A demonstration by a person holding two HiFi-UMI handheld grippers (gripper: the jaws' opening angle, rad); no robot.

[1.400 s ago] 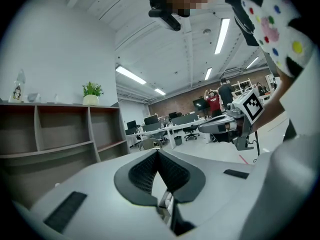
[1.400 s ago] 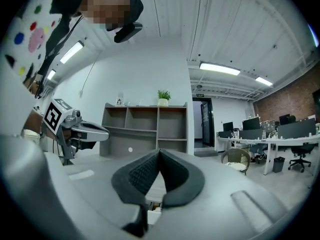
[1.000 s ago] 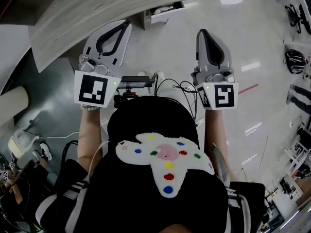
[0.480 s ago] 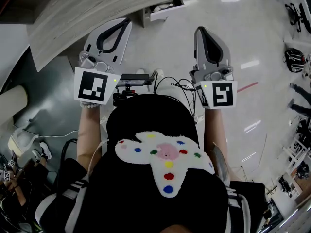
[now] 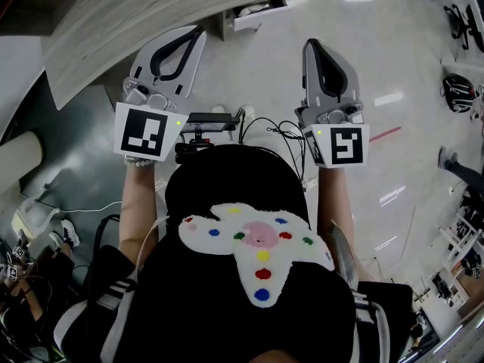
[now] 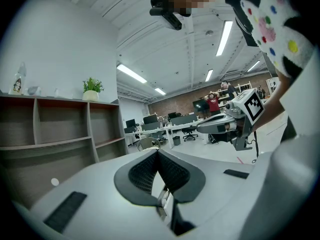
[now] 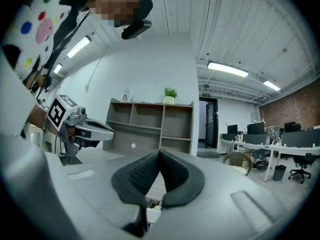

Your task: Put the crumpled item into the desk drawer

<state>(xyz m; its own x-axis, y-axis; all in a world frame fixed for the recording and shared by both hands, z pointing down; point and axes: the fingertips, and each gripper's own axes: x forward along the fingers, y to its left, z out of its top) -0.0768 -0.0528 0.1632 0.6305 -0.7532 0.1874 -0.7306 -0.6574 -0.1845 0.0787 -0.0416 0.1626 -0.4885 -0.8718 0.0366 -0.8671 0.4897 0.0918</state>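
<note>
Glossy pale floor (image 5: 393, 59) lies beyond the wooden worktop's (image 5: 151, 17) edge. The drawer (image 5: 261, 21) stands open with something pale inside, perhaps the crumpled item (image 5: 254, 10). The left gripper (image 5: 198, 35) and right gripper (image 5: 312, 49) have barely shifted, jaws closed and empty, so the task looks done.

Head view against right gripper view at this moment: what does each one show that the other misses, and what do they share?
Only the head view shows the wood-grain desk top, the open drawer beyond the grippers, and the shiny floor. Only the right gripper view shows a shelf unit with a potted plant on top, office desks and a ceiling light. Both show the left gripper and the right gripper, each with jaws together and nothing between them.
</note>
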